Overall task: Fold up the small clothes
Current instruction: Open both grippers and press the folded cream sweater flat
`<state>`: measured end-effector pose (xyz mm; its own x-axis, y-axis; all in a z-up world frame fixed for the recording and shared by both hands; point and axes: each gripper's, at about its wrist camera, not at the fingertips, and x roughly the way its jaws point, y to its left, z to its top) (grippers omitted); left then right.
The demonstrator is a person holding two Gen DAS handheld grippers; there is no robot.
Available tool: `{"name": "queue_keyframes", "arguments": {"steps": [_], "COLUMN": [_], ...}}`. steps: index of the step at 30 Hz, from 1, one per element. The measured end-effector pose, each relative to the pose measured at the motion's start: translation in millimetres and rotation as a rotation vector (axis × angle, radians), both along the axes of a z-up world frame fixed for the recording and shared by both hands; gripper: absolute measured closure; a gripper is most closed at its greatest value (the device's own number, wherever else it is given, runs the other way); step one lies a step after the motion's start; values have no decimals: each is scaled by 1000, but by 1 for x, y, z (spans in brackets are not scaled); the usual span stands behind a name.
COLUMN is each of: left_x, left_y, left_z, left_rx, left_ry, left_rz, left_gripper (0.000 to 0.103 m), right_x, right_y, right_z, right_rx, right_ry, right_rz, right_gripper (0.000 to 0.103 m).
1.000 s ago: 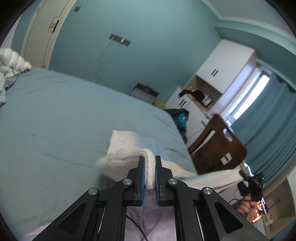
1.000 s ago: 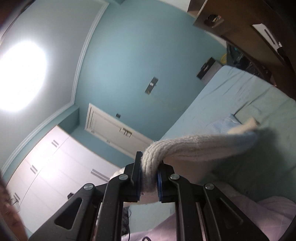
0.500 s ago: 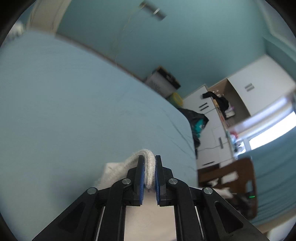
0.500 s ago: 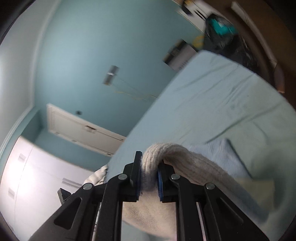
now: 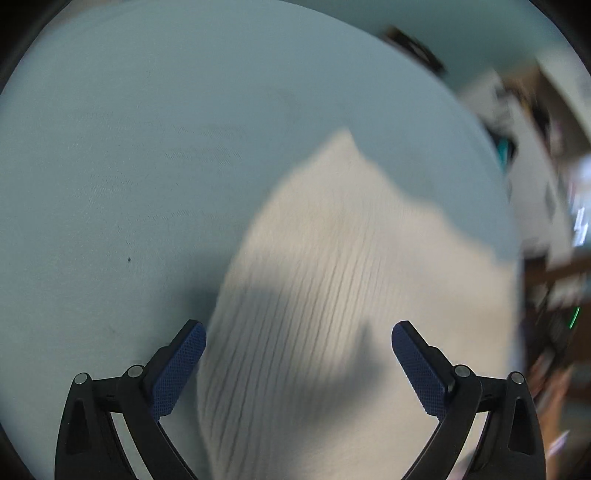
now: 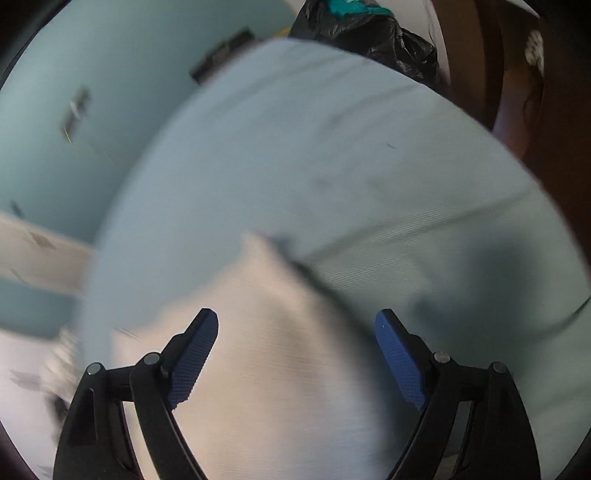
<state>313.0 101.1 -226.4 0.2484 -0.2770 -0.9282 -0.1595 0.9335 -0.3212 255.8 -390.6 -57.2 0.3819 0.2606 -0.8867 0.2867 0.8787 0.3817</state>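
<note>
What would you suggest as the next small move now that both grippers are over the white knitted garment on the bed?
Probably lift both clear. The left gripper and right gripper have just been opening, and their pads no longer press the white knitted garment, which lies on the blue bed sheet. Its shape is blurred, so check it before regrasping an edge.

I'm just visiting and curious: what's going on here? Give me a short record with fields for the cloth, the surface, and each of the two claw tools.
cloth: white ribbed knit garment, blurred, spread on the bed
surface: light blue bed sheet
left gripper: jaws have just been opening, now wide apart; garment lies between them, pads not pressing it
right gripper: jaws have just been opening, now wide; garment below, not gripped
background: black bag beyond the bed, blurred furniture
</note>
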Motion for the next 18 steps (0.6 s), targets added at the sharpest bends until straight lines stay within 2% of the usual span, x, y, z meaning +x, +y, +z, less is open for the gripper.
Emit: {"name": "queue_keyframes", "arguments": {"steps": [2, 4, 5, 6, 7, 8, 9, 10, 14, 15, 18], "left_x": [-15, -27, -31, -33, -35, -35, -34, -33, -31, -31, -34], "left_y": [-28, -54, -62, -67, -70, -71, -70, -67, -55, -54, -59], "left_z": [-6, -8, -10, -12, -14, -15, -16, -17, -26, -30, -32], "left_rx": [120, 229, 271, 304, 314, 309, 297, 286, 279, 270, 298], "left_ry": [-21, -65, -89, -112, -127, -132, -134, -136, -114, -111, -148], "left_rz": [-136, -236, -256, -260, -251, -234, -212, -181, -96, -77, -66], "left_gripper": [1, 1, 0, 0, 0, 0, 0, 0, 0, 0, 0], "right_x": [0, 4, 7, 8, 13, 17, 20, 24, 22, 22, 24], "right_y": [1, 8, 12, 18, 23, 27, 30, 30, 21, 22, 31], "right_z": [-19, -32, -36, -34, -31, -23, -11, -3, 21, 17, -23], "right_rx": [30, 79, 77, 58, 42, 36, -37, -93, -177, -219, -337], "right_ry": [41, 60, 61, 53, 37, 19, -3, -25, -162, -171, -83], "right_rz": [32, 68, 82, 93, 111, 116, 102, 90, 11, 1, 28], "right_gripper": [18, 18, 20, 39, 76, 91, 96, 97, 97, 97, 97]}}
